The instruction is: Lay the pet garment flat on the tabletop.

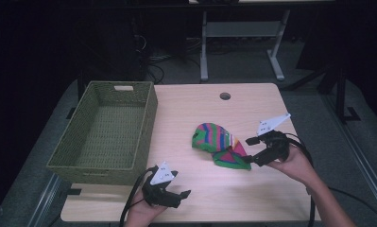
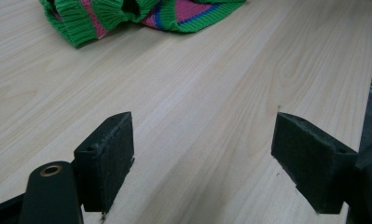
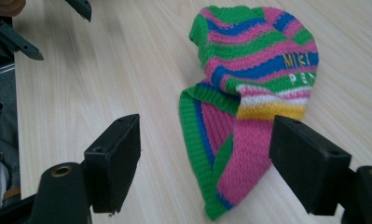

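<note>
Striped knitted hat (image 1: pixel 218 144) awaited grasping on the table (image 1: pixel 191 109).
Right tool (image 1: pixel 250 150) stood released around its near hem; a deep bite would serve best. Left tool (image 1: pixel 182 198) was released too.

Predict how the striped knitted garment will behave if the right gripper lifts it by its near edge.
The striped knitted garment lies crumpled and folded, so it will probably droop and unfold. Its ribbed yarn looks grippy, unlikely to slip from the open right gripper. It seems light.

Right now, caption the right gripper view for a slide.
Open right gripper poised over a striped knit sweater on the wooden table.
</note>
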### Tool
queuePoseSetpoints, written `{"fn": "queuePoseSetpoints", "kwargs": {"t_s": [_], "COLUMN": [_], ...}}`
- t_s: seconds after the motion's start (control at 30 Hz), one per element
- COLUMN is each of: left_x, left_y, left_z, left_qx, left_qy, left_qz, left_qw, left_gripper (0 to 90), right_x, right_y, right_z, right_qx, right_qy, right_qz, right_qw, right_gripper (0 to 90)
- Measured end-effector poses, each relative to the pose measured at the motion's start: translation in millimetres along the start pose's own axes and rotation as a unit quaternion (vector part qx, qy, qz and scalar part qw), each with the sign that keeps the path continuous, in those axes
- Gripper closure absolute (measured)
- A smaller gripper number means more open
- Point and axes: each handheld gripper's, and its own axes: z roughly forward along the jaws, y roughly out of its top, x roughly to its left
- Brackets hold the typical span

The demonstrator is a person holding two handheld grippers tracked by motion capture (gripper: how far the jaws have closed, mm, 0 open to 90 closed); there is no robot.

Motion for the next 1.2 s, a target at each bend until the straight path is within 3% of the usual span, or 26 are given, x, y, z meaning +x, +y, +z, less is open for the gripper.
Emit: {"fn": "queuePoseSetpoints", "kwargs": {"t_s": [0.07, 0.1, 0.37, 0.43, 0.7, 0.9, 0.97, 1.2], "left_x": [-0.2, 0.4, 5.7, 5.9, 6.1, 6.2, 5.9, 5.8], "left_y": [0.3, 0.1, -1.5, -1.7, -1.9, -2.3, -1.9, -2.1], "left_z": [-1.6, -1.4, -6.5, -6.3, -5.8, -5.1, -5.8, -5.8], "left_qx": [0.0, -0.004, -0.009, -0.011, -0.008, -0.008, -0.007, -0.01], "left_qy": [0.003, 0.003, 0.007, 0.007, 0.007, 0.005, 0.006, 0.005], "left_qz": [0.007, 0.004, -0.002, -0.005, -0.004, -0.006, -0.003, -0.005], "left_qw": [1.0, 1.0, 0.9999, 0.9999, 0.9999, 0.9999, 1.0, 0.9999], "left_gripper": [20.7, 20.7, 20.6, 20.7, 20.6, 20.6, 20.6, 20.6], "right_x": [-1.9, -3.9, -11.2, -12.6, -17.3, -23.2, -28.4, -38.7], "right_y": [6.8, 14.8, 39.2, 41.8, 54.7, 55.8, 53.6, 48.7], "right_z": [7.4, 16.1, 42.7, 45.6, 68.6, 79.8, 87.5, 102.2], "right_qx": [0.011, 0.02, 0.054, 0.051, 0.079, 0.099, 0.12, 0.147], "right_qy": [0.001, 0.001, 0.004, 0.005, 0.003, 0.004, -0.001, -0.016], "right_qz": [-0.003, -0.013, -0.022, -0.031, -0.042, -0.032, -0.024, -0.006], "right_qw": [0.9999, 0.9997, 0.9983, 0.9982, 0.996, 0.9946, 0.9925, 0.989], "right_gripper": [24.5, 24.5, 25.0, 25.0, 25.3, 26.1, 27.0, 29.5]}}
